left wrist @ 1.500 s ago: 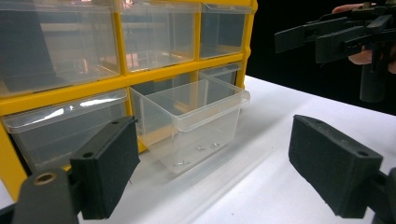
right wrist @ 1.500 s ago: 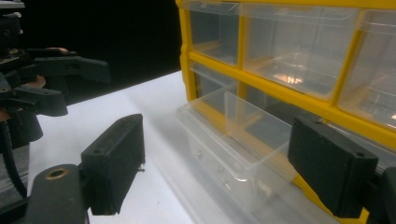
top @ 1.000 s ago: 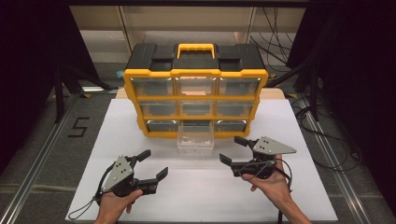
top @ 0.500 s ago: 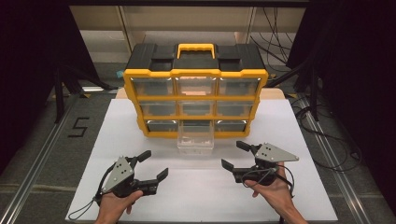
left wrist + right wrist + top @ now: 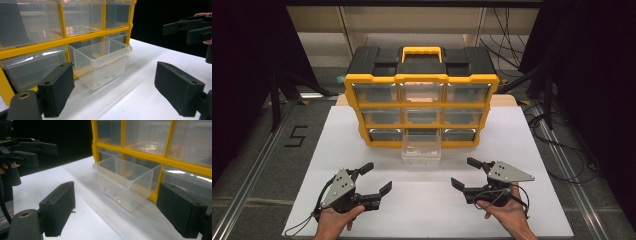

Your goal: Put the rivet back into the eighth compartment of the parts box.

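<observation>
Yellow/black drawer cabinet [image 5: 422,95] sits at far end of white table [image 5: 432,210]. Bottom-middle clear drawer [image 5: 421,148] pulled out, front resting on table; few tiny bits on its floor, too small to tell what. Other drawers shut, contents hazy thru plastic.

Left gripper [image 5: 370,179] near table's front edge, jaws spread wide, nothing in them. Right gripper [image 5: 470,173] same, well apart from drawer. Both hands [image 5: 332,222] cut off by the bottom edge.
</observation>
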